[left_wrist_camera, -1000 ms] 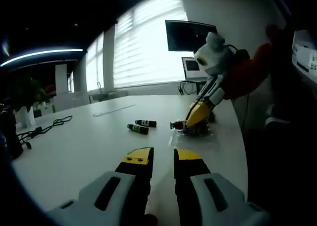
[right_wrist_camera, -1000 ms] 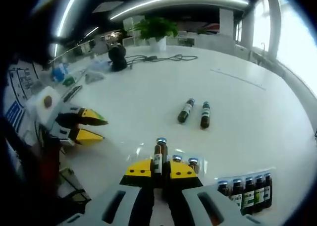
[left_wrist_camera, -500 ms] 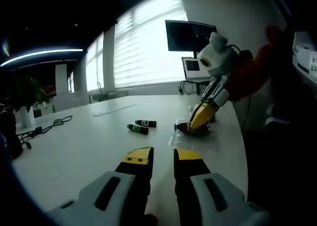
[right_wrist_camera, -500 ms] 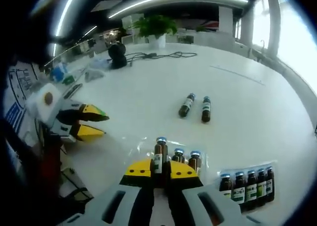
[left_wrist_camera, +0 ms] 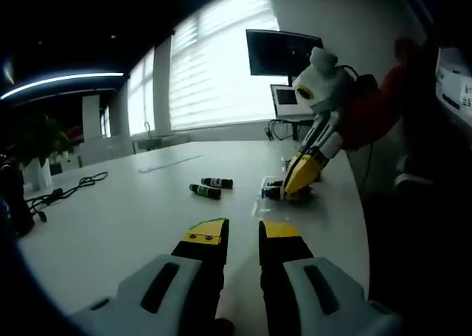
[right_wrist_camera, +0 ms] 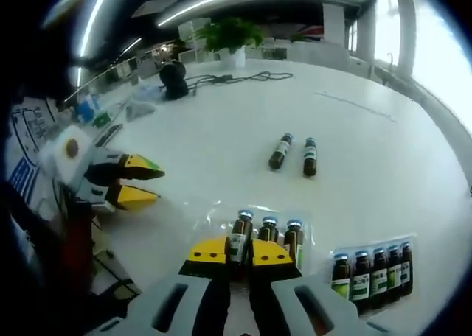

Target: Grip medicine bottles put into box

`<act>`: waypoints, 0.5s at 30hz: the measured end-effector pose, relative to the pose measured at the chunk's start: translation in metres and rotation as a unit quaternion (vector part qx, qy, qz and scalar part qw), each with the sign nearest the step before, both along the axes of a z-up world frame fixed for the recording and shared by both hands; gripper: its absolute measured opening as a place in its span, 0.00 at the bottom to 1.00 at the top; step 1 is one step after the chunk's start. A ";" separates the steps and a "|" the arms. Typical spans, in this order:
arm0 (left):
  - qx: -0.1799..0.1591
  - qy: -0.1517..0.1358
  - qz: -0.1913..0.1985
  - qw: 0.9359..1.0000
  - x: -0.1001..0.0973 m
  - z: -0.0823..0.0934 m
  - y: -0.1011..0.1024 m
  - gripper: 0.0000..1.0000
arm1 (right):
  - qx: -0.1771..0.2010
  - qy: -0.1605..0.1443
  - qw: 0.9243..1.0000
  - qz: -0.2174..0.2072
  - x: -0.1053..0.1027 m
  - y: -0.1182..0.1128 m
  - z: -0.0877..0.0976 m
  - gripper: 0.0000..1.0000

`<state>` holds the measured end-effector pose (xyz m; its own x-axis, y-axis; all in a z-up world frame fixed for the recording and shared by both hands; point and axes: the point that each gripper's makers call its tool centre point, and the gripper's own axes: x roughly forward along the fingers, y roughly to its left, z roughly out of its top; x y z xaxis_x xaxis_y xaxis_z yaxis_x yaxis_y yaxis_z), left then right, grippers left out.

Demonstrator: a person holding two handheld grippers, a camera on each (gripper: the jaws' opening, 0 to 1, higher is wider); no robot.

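My right gripper [right_wrist_camera: 240, 256] is shut on a brown medicine bottle [right_wrist_camera: 237, 236] with a blue cap. The bottle stands upright in a clear plastic tray [right_wrist_camera: 212, 219], beside two other bottles [right_wrist_camera: 293, 239]. A second tray [right_wrist_camera: 372, 273] at the lower right holds several bottles. Two loose bottles [right_wrist_camera: 279, 150] [right_wrist_camera: 310, 156] lie on the white table farther out. In the left gripper view, the right gripper [left_wrist_camera: 302, 175] points down into the tray [left_wrist_camera: 284, 194], and the loose bottles [left_wrist_camera: 205, 191] lie to its left. My left gripper [left_wrist_camera: 242, 233] is open and holds nothing; it is also seen as the left gripper [right_wrist_camera: 125, 186].
A potted plant [right_wrist_camera: 232, 37], a black cable [right_wrist_camera: 243, 82] and a dark round object [right_wrist_camera: 175, 82] sit at the table's far side. A monitor [left_wrist_camera: 284, 52] hangs on the wall by the window. The table edge [left_wrist_camera: 354, 203] curves close to the trays.
The right gripper has lowered its bottle into the clear tray, level with the two bottles there. The left gripper has not moved.
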<state>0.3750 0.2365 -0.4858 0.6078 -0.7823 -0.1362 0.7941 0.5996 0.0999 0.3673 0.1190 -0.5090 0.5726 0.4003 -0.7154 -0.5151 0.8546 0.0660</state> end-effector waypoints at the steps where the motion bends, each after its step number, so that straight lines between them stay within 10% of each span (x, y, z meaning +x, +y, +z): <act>1: 0.000 0.000 0.000 1.000 0.000 0.000 0.000 0.10 | -0.001 -0.003 1.000 0.000 0.000 0.000 0.001 0.05; 15: 0.000 0.001 0.001 1.000 0.000 0.000 -0.001 0.10 | -0.014 -0.010 0.999 0.031 -0.001 -0.004 0.009 0.03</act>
<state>0.3752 0.2356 -0.4853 0.6094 -0.7809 -0.1376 0.7929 0.6013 0.0988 0.3659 0.1148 -0.5004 0.5607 0.4158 -0.7160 -0.5688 0.8219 0.0319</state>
